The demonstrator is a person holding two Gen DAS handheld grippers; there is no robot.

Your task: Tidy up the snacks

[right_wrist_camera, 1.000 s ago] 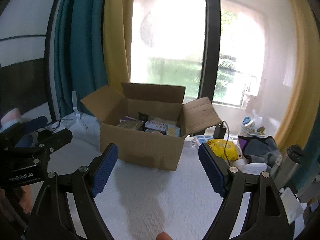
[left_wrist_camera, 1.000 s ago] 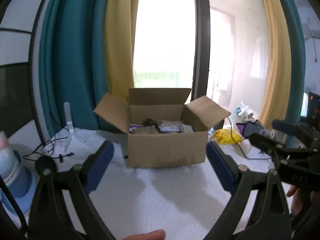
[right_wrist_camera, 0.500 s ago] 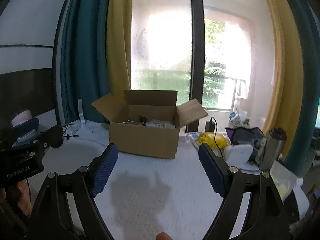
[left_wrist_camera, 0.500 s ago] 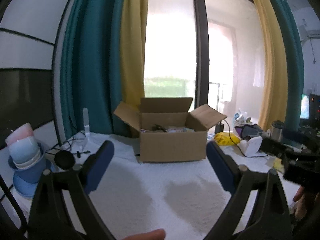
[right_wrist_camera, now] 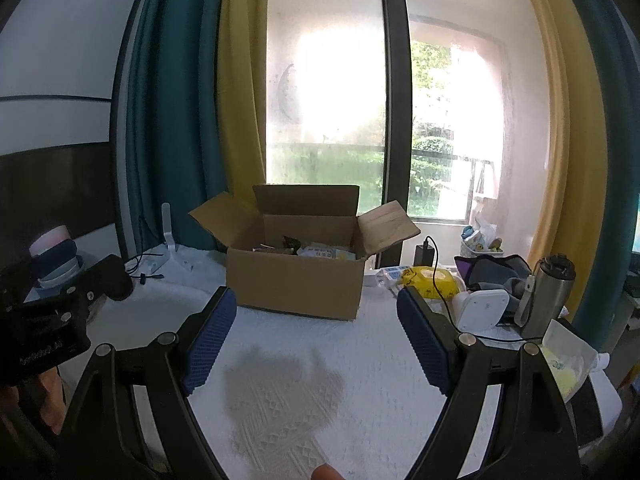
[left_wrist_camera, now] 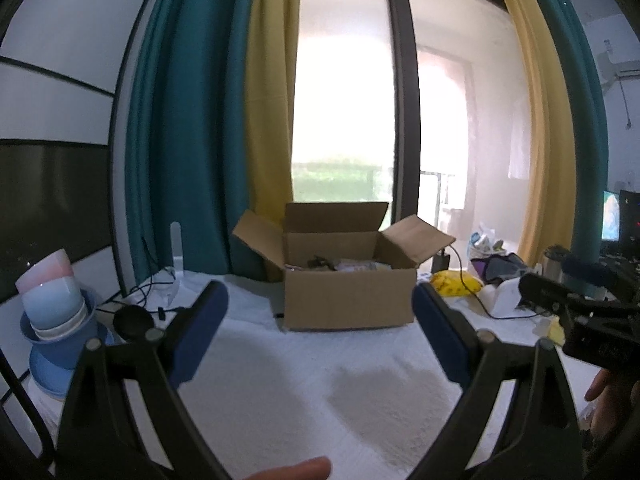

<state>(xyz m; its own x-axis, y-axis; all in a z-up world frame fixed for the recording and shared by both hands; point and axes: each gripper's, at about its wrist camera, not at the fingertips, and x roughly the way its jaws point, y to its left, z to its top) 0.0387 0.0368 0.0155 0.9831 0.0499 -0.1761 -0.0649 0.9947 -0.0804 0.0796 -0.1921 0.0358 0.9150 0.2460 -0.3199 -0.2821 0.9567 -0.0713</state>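
Left gripper [left_wrist_camera: 320,336] spread wide, nothing between the pads. Right gripper [right_wrist_camera: 316,336] same: spread, empty. Both hang over bare white cloth on the surface [right_wrist_camera: 304,360]; that strip runs clear up to the box [right_wrist_camera: 296,284].

Box sits mid-surface, near the window, all flaps up and out. Snacks [right_wrist_camera: 320,252] are inside it, only their tops showing over the front wall.

Left edge: stacked bowls [left_wrist_camera: 56,300], a black round thing [left_wrist_camera: 132,320], loose cables [right_wrist_camera: 144,264], white stand [right_wrist_camera: 170,240].

Right side crowded: white device [right_wrist_camera: 484,308], steel bottle [right_wrist_camera: 548,296], yellow bag [right_wrist_camera: 432,284], dark cloth [right_wrist_camera: 492,268], a cable across them. Behind: curtains [right_wrist_camera: 176,120] and window.
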